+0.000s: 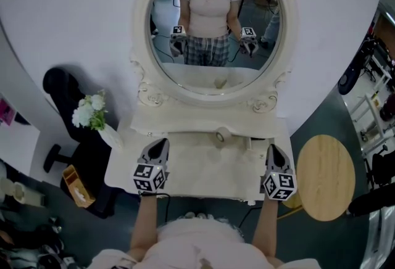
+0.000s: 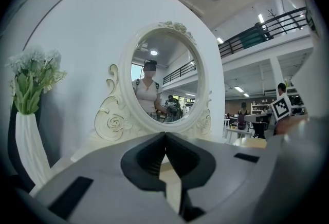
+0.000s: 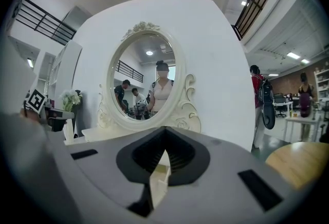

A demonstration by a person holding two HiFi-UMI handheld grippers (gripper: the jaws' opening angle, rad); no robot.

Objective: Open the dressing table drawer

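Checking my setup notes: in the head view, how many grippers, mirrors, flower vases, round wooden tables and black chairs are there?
Grippers: 2 (left gripper, right gripper)
Mirror: 1
Flower vase: 1
Round wooden table: 1
Black chair: 1
Total: 6

Mirror (image 1: 213,27) at back of dressing table (image 1: 203,164), flower vase (image 1: 110,136) seemingly on its left edge, side table (image 1: 326,176) to its right.

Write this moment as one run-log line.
left gripper: shut, empty | right gripper: shut, empty | both over dressing table, facing mirror
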